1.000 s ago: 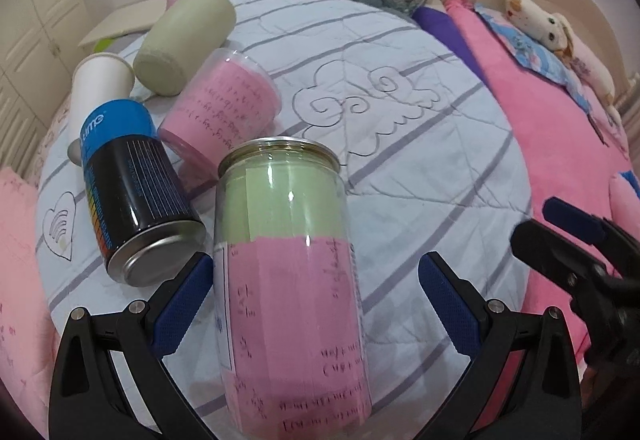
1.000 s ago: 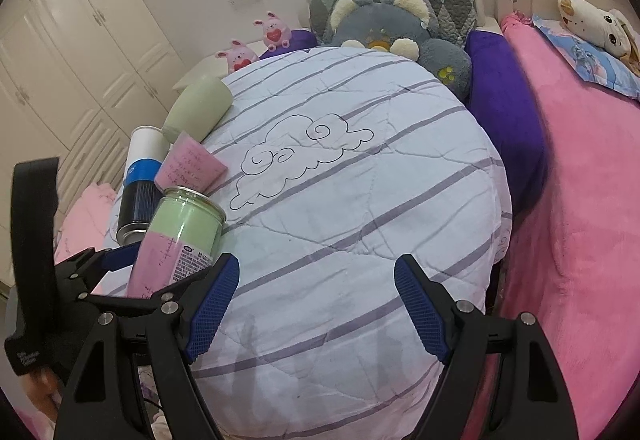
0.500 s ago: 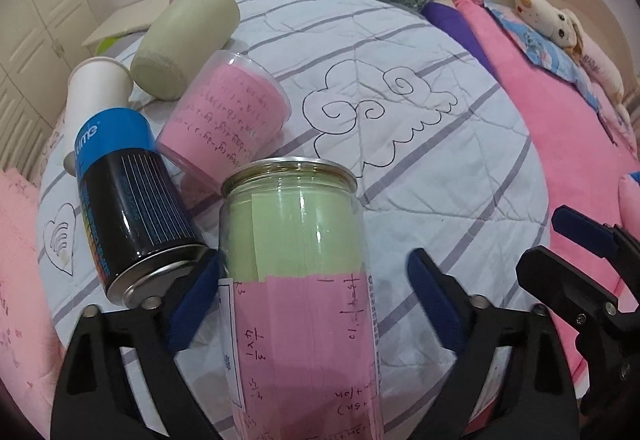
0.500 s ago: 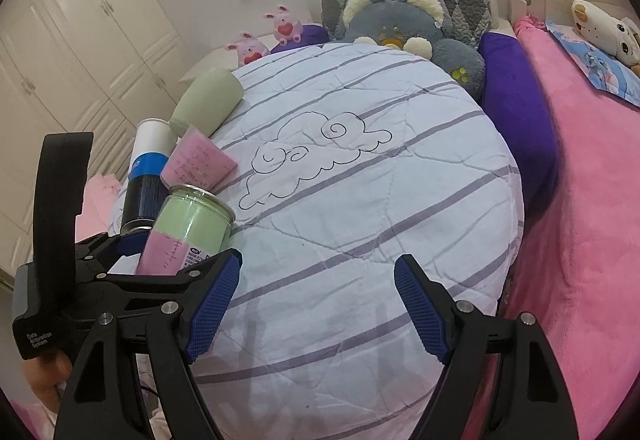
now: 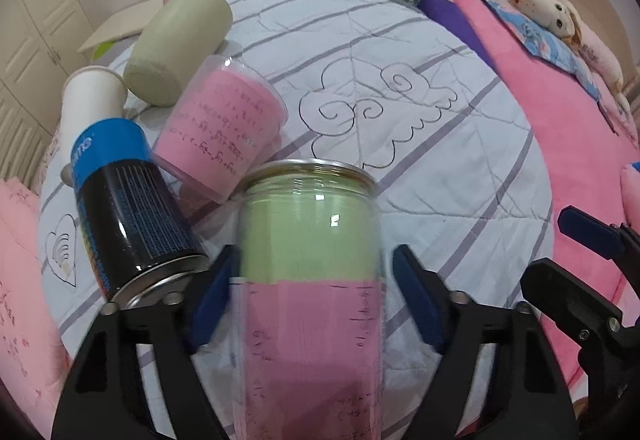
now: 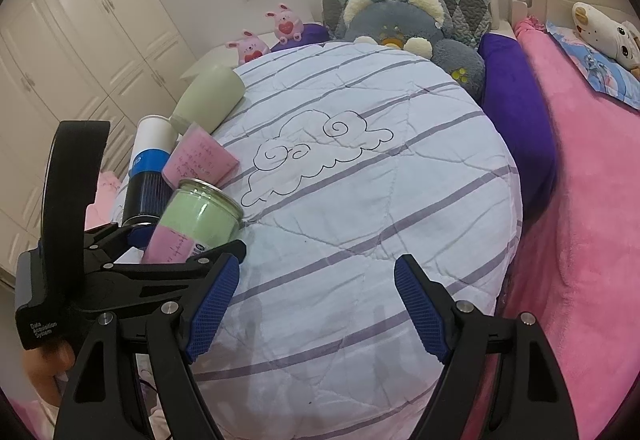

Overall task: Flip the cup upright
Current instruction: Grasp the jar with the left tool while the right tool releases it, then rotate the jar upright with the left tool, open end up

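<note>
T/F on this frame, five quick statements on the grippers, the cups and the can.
1. The left gripper straddles the clear cup with green and pink paper inside. True.
2. The right gripper holds a cup. False: it is open, with only the quilt between its fingers.
3. The black and blue can lies on its side. True.
4. The pale green cup stands upright. False: it lies on its side.
5. The pink-lined cup sits far away from the can. False: it is right beside the can.
</note>
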{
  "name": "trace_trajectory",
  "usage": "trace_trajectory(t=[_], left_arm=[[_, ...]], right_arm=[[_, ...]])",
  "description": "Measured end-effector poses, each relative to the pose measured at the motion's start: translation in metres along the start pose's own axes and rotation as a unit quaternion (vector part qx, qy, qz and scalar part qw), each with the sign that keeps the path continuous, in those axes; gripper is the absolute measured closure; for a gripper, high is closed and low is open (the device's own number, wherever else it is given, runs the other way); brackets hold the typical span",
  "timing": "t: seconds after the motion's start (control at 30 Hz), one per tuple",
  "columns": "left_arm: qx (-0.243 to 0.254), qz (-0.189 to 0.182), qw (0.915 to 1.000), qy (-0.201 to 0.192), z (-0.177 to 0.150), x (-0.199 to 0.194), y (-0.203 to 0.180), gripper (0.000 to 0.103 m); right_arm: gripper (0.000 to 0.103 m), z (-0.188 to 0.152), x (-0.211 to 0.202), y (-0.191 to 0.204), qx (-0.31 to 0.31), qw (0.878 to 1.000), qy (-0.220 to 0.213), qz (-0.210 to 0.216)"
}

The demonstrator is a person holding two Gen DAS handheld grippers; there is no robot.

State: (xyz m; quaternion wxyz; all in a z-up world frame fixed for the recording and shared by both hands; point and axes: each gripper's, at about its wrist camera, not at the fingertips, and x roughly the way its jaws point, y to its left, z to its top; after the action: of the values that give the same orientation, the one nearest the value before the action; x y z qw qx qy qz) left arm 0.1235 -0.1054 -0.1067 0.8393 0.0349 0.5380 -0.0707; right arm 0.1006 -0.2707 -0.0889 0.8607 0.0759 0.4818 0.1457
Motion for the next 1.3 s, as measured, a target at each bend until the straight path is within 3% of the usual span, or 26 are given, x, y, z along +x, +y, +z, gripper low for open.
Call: trace_trajectory(t=[0.37, 0.8, 1.03, 1.3], left_arm=[[0.005, -0.018, 0.998, -0.06, 0.004, -0.023, -0.003, 0.032], [0.011, 0.002, 0.9906, -0.136, 0.01, -0.043, -0.003, 0.032], [0.004, 0.018, 0.9863, -0.164, 0.01, -0.049, 0.0, 0.032], [-0.014, 0.011, 0.9829, -0.183, 0.013, -0.048, 0.005, 0.032]], right_arm=[[0.022, 0.0, -0.002, 0.002, 0.001, 1.0, -0.004, -0.002], [0.022, 0.003, 0.001, 0.006, -0.005, 1.0, -0.011, 0.001], [0.022, 0.003, 0.005, 0.009, -0.011, 1.0, -0.017, 0.012], [0.022, 0.002, 0.006, 0.006, -0.001, 1.0, -0.027, 0.013]])
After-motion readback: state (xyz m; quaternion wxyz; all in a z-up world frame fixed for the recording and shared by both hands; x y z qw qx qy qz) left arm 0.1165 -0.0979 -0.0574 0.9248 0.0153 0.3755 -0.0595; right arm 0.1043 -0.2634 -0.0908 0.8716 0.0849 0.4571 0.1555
